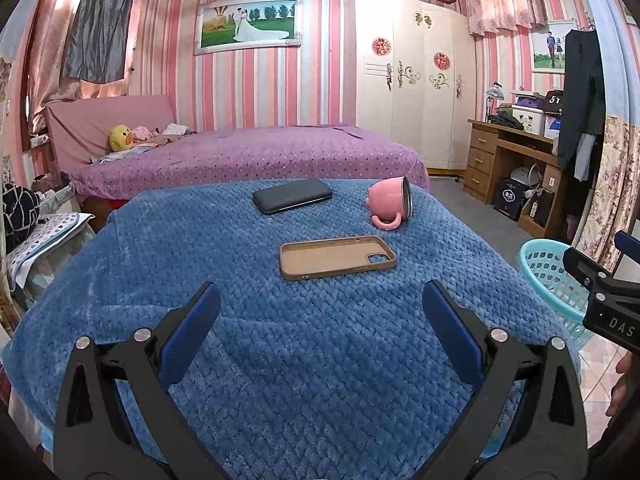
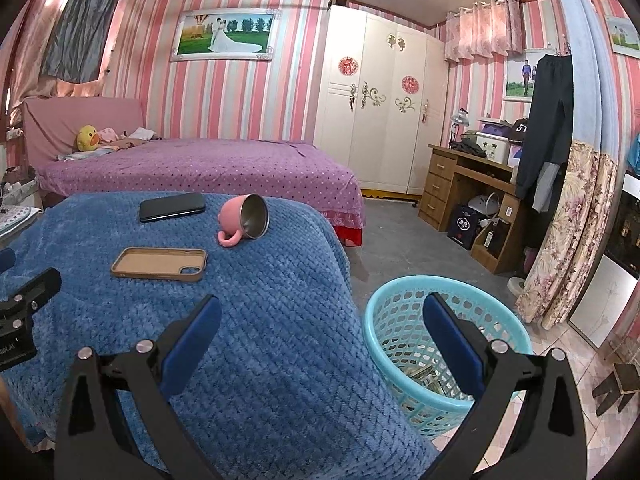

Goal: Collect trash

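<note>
Blue-blanketed surface (image 1: 280, 360) carries no visible trash; we see scraps already in the basket (image 2: 400, 320). Left gripper (image 1: 322, 300) and right gripper (image 2: 322, 312): jaws apart, empty.

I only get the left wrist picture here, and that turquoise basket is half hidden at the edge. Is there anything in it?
Observer: Yes. The right wrist view looks down into the basket, and some paper-like scraps lie at its bottom.
Operator: Where does it stand?
Observer: On the floor, right beside the table draped in the blue blanket.
Operator: The pink cup looks tipped over. What's inside?
Observer: From the right, the pink cup shows a shiny metal interior with nothing in it.
Operator: And the other claw?
Observer: The right claw is wide open and holds nothing, one finger over the blanket, the other in front of the basket.
</note>
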A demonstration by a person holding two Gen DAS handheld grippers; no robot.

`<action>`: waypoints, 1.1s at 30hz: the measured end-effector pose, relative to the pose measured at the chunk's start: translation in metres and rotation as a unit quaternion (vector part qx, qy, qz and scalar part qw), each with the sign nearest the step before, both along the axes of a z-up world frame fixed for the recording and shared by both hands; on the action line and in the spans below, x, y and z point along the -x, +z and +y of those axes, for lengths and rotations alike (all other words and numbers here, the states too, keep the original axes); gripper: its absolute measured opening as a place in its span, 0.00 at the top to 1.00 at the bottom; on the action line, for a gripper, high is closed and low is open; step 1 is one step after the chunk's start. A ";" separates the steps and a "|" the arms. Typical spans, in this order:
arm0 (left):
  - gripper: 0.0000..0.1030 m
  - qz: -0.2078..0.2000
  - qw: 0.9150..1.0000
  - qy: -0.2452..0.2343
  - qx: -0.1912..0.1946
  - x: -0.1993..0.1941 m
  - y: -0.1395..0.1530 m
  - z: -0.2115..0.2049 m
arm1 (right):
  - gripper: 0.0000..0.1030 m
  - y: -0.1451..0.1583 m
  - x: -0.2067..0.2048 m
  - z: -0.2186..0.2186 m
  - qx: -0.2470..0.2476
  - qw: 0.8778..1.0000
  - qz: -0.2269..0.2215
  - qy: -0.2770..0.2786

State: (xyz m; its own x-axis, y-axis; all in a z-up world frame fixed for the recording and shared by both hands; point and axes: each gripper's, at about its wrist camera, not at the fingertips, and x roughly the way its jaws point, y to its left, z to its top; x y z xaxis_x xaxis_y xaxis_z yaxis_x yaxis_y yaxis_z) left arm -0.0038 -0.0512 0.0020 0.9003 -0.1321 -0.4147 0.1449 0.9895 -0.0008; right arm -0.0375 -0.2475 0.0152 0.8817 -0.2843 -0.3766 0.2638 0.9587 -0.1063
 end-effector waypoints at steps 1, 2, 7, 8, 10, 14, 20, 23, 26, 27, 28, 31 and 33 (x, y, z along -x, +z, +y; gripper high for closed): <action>0.05 0.000 1.000 0.000 0.000 0.000 0.000 0.000 | 0.04 0.000 0.000 0.001 0.002 1.000 0.000 0.000; 0.05 0.001 1.000 0.000 0.001 0.000 0.000 0.000 | 0.04 -0.001 -0.001 0.001 0.003 1.000 0.001 0.000; 0.05 0.001 1.000 0.002 0.004 0.001 0.001 0.002 | 0.04 -0.001 -0.001 0.001 0.004 1.000 0.001 -0.001; 0.05 0.001 1.000 0.003 0.004 0.000 0.001 0.003 | 0.04 -0.001 0.000 0.001 0.005 1.000 0.000 -0.002; 0.05 0.004 1.000 0.003 0.005 0.000 0.001 0.003 | 0.04 -0.002 0.001 0.001 0.005 1.000 0.000 -0.002; 0.05 0.004 1.000 0.001 0.006 0.001 0.001 0.004 | 0.04 -0.001 0.002 0.000 0.004 1.000 -0.001 -0.005; 0.05 0.006 1.000 0.003 0.009 0.000 0.000 0.007 | 0.04 -0.002 0.003 -0.001 0.005 1.000 -0.001 -0.006; 0.05 0.007 1.000 0.004 0.013 -0.001 0.001 0.008 | 0.04 -0.002 0.003 -0.002 0.004 1.000 -0.001 -0.006; 0.05 0.010 1.000 0.004 0.016 -0.002 0.001 0.009 | 0.04 -0.002 0.003 -0.003 0.004 1.000 -0.001 -0.006; 0.05 0.011 1.000 0.003 0.016 -0.002 0.001 0.008 | 0.04 -0.002 0.003 -0.003 0.003 1.000 -0.002 -0.006; 0.05 0.011 1.000 0.003 0.014 -0.002 0.001 0.008 | 0.04 -0.002 0.003 -0.003 0.003 1.000 -0.002 -0.007; 0.05 0.009 1.000 0.002 0.012 -0.002 0.001 0.007 | 0.04 -0.003 0.003 -0.003 0.003 1.000 -0.002 -0.007; 0.05 0.009 1.000 0.002 0.012 -0.002 0.001 0.007 | 0.04 -0.003 0.003 -0.004 0.002 1.000 -0.001 -0.006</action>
